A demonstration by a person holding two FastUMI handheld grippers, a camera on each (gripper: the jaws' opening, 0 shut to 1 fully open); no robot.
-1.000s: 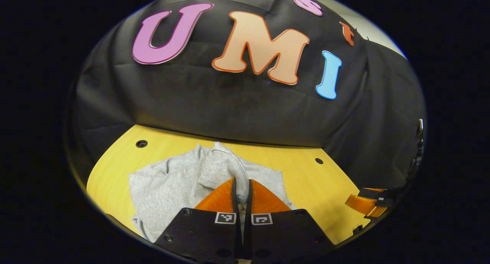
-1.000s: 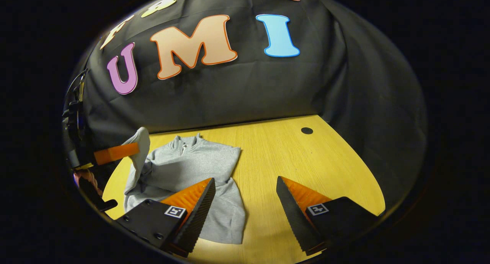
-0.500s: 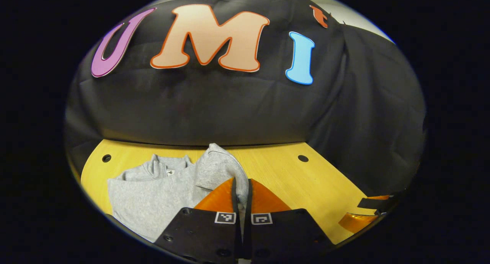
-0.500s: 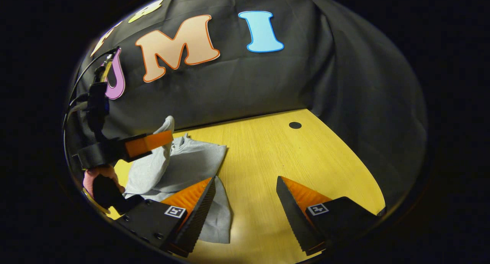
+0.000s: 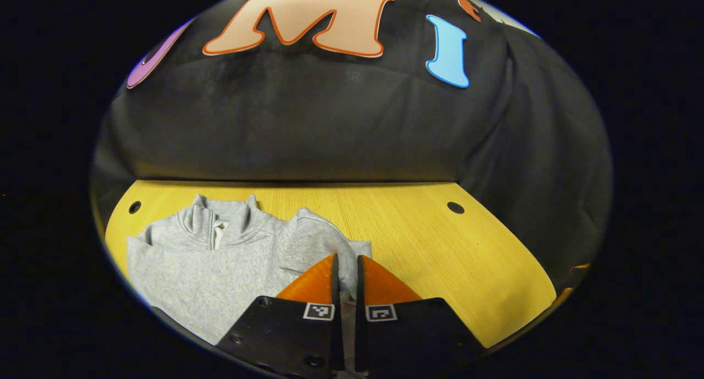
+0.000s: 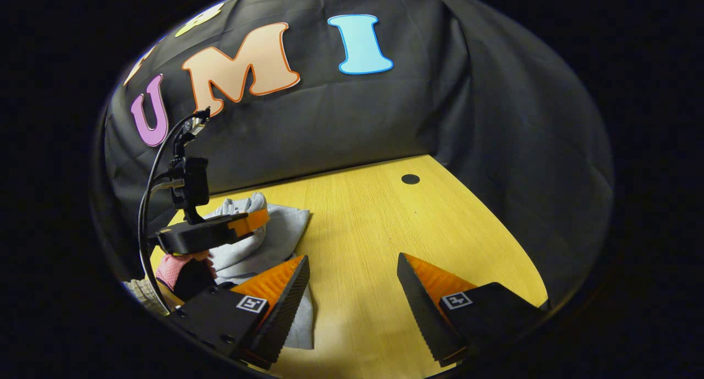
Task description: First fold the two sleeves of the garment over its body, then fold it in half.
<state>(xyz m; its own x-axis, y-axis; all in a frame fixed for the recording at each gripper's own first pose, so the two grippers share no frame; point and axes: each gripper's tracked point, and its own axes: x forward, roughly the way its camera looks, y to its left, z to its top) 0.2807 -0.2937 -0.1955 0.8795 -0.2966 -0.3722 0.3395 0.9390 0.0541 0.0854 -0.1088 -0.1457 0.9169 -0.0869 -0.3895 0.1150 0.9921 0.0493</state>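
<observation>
A yellow wooden table (image 5: 440, 247) with dark round holes fills the booth floor under the black cloth wall (image 5: 330, 126). On its left part lies the grey garment (image 5: 203, 263), collar toward the wall, zip neck showing. One sleeve (image 5: 316, 244) is lifted across the body toward the table's middle. The left gripper (image 5: 345, 269) has its fingers drawn nearly together with the sleeve's cuff pinched between them. In the right gripper view, that gripper and a hand (image 6: 176, 266) in a pink glove sit over the garment. The right gripper (image 6: 352, 280) hovers above bare table, fingers wide apart, holding nothing, one finger overlapping the garment's edge.
</observation>
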